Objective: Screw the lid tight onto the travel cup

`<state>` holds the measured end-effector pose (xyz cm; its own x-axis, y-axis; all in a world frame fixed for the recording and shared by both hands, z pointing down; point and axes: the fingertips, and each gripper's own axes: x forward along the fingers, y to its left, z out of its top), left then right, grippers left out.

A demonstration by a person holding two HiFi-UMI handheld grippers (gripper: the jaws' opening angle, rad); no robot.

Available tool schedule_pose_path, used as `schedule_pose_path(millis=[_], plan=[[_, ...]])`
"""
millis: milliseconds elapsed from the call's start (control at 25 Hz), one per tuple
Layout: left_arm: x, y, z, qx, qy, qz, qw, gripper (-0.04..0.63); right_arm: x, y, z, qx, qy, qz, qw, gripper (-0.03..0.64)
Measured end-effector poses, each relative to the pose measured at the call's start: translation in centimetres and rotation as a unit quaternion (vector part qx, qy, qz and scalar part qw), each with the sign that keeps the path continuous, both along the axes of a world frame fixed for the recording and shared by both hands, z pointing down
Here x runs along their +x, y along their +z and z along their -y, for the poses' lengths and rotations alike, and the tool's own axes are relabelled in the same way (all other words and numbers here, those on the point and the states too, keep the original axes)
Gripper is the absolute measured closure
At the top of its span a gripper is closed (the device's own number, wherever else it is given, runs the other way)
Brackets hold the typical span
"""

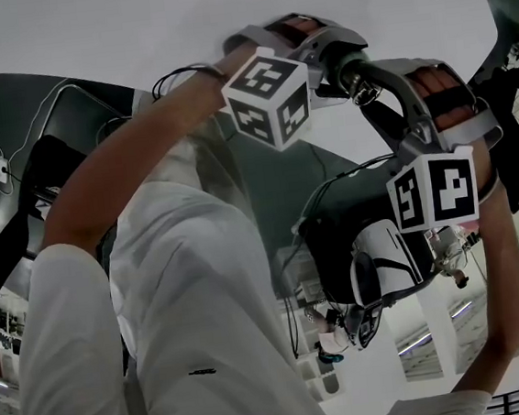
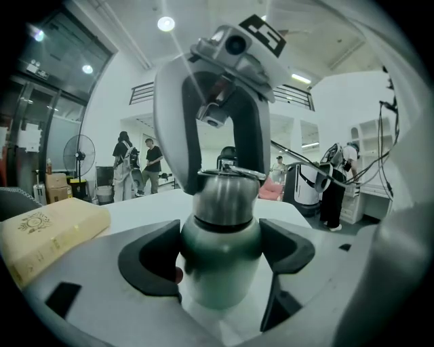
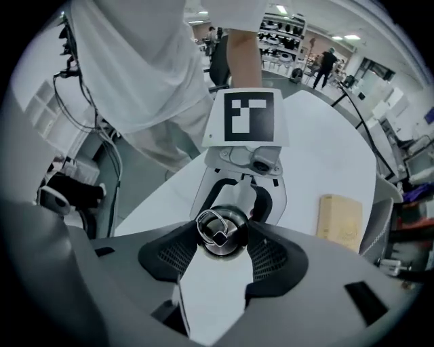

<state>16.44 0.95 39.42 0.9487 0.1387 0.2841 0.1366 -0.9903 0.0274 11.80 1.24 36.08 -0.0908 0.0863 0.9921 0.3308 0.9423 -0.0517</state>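
The green travel cup [image 2: 218, 271] stands upright on the white table [image 2: 135, 210]. My left gripper [image 2: 222, 249] is shut on its body, a black pad on each side. A steel lid [image 2: 226, 196] with a wire ring sits on the cup's neck. My right gripper [image 3: 218, 247] comes down from above and is shut on the lid [image 3: 220, 234], its ribbed pads pressed against the rim. The lid hides the cup body in the right gripper view. The head view shows only the left marker cube [image 1: 266, 98] and the right marker cube [image 1: 433, 191]; the jaws and cup are hidden there.
A pale tan book-like box [image 2: 47, 234] [image 3: 342, 220] lies on the table to the cup's left. The person's white clothing [image 3: 135, 61] is close behind the table edge. Standing people [image 2: 135, 166], a fan [image 2: 80, 159] and a white machine [image 2: 308, 183] are far back.
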Motion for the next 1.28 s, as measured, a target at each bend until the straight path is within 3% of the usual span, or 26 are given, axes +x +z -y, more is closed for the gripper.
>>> schedule_pose_path(millis=[160, 320, 480, 600, 800, 840, 880, 960, 1080, 1200, 1280], plan=[[-0.1, 0.1, -0.1, -0.001, -0.001, 0.001, 1.0, 0.247, -0.2, 0.0, 0.5, -0.013, 0.149, 0.029, 0.988, 0.391], [-0.5, 0.2, -0.4, -0.003, -0.002, -0.003, 1.0, 0.247, -0.6, 0.0, 1.0, -0.013, 0.308, 0.052, 0.95, 0.391], [-0.5, 0.3, -0.2, -0.004, -0.005, -0.004, 1.0, 0.247, -0.5, 0.2, 1.6, 0.001, 0.407, 0.06, 0.911, 0.391], [-0.1, 0.3, 0.0, -0.005, -0.007, -0.003, 1.0, 0.247, 0.2, 0.2, 2.1, 0.009, 0.504, 0.063, 0.861, 0.391], [0.0, 0.2, 0.1, -0.004, -0.01, 0.0, 0.9999, 0.247, 1.4, 0.0, 2.7, 0.034, 0.678, 0.07, 0.731, 0.391], [-0.1, 0.2, 0.2, -0.004, -0.011, 0.0, 0.9999, 0.247, 1.5, 0.0, 2.8, 0.039, 0.696, 0.071, 0.713, 0.391], [-0.1, 0.2, 0.3, -0.003, -0.011, -0.001, 0.9999, 0.247, 1.5, 0.0, 2.9, 0.043, 0.705, 0.072, 0.705, 0.391], [-0.1, 0.1, 0.2, -0.005, -0.01, -0.002, 0.9999, 0.247, 1.5, -0.1, 2.7, 0.044, 0.703, 0.073, 0.706, 0.391], [0.0, 0.0, 0.0, -0.007, -0.009, -0.003, 0.9999, 0.247, 1.4, -0.2, 2.5, 0.04, 0.68, 0.076, 0.728, 0.354], [0.1, 0.0, 0.0, -0.007, -0.008, -0.004, 0.9999, 0.247, 0.8, -1.1, 2.6, 0.043, 0.63, 0.079, 0.772, 0.331], [-0.1, 0.1, 0.0, -0.008, -0.007, -0.005, 0.9999, 0.247, 0.0, -1.7, 2.6, 0.038, 0.576, 0.077, 0.813, 0.328]])
